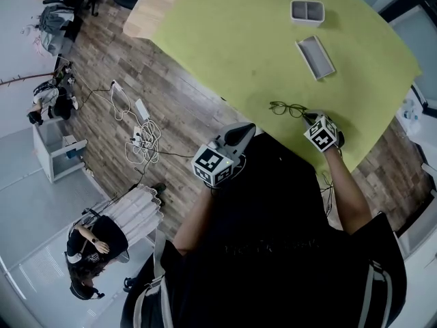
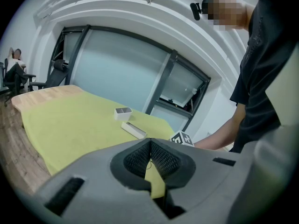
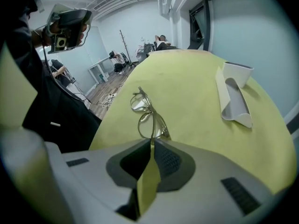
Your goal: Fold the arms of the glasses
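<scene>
Dark thin-framed glasses [image 1: 287, 108] lie on the yellow-green table [image 1: 232, 39] near its front edge. In the right gripper view the glasses [image 3: 147, 113] stretch away from me, lenses beyond the jaws. My right gripper [image 1: 311, 118] is at their right end. Its jaws [image 3: 151, 141] are shut on the near arm of the glasses, which runs into the meeting tips. My left gripper [image 1: 247, 132] hovers off the table's edge to the left of the glasses, shut [image 2: 150, 143] with nothing in it.
A long grey open case [image 1: 315, 57] [image 3: 233, 101] [image 2: 133, 129] lies behind the glasses. A small two-compartment box [image 1: 306, 10] [image 2: 123, 112] stands farther back. Cables [image 1: 140, 139] lie on the wooden floor to the left of the table, and a person [image 1: 92, 241] is at lower left.
</scene>
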Available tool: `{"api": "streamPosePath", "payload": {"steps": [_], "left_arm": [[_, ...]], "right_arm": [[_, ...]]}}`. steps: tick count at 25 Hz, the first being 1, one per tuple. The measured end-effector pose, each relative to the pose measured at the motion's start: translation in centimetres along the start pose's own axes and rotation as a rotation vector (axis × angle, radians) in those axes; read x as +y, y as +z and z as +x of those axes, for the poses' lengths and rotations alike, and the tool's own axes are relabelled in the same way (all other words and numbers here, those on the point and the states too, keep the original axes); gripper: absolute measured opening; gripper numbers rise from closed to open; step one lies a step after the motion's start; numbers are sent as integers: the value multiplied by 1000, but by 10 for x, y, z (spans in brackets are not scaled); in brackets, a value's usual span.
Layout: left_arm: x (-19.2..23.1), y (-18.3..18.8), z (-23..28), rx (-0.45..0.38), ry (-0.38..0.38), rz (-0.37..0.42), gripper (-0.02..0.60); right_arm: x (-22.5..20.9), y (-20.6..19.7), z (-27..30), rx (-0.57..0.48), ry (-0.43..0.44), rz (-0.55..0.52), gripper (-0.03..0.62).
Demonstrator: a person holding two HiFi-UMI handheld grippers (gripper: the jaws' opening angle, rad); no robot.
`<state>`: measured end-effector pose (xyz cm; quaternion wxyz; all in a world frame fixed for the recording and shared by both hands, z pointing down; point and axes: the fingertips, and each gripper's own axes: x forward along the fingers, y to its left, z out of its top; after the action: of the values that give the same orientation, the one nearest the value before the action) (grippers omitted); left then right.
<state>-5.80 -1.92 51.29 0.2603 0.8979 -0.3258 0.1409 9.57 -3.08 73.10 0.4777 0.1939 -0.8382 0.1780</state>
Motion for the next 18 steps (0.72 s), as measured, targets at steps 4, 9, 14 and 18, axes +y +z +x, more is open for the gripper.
{"api": "streamPosePath", "payload": {"steps": [4, 9, 14, 18], "left_arm": [[0, -1, -2, -5, -1, -3, 18], [2, 0, 0, -10, -13, -3, 18], [2, 4, 4, -29, -27, 1, 18], [1, 6, 5, -43, -36, 2, 18]], "right_arm": [[-2, 1, -1, 1, -22, 1, 44], [1, 8, -8, -42, -8, 35, 46], [-2, 10, -20, -74, -35, 52, 45], [0, 12, -35, -134, -31, 124, 43]]}}
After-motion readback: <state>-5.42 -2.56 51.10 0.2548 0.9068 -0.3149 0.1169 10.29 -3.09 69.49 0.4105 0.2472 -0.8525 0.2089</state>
